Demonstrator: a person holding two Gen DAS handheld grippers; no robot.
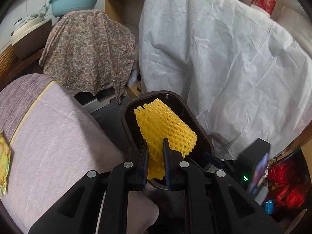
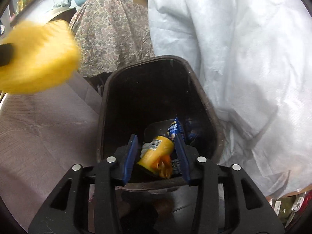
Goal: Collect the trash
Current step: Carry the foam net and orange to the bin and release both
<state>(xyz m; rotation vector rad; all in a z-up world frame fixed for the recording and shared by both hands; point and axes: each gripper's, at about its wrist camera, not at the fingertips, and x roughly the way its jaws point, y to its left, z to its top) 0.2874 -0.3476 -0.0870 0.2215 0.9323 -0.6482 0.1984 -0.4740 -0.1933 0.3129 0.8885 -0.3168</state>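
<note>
Cluttered room, dark plastic trash bin [image 2: 211, 117] between a mauve upholstered seat [image 1: 58, 128] on the left and a white crinkled sheet [image 1: 224, 62] on the right.

Paisley cloth [image 1: 89, 50] drapes furniture beyond; teal basin [image 1: 75, 2] farther back. Left gripper [image 1: 156, 146] fingers pinch a yellow foam mesh sleeve [image 1: 165, 124], held above the bin's mouth. Right gripper [image 2: 157, 146] fingers spread, nothing pinched; beyond them, in the bin, lie a yellow cylindrical container [image 2: 158, 152] and a blue wrapper [image 2: 174, 129].
</note>
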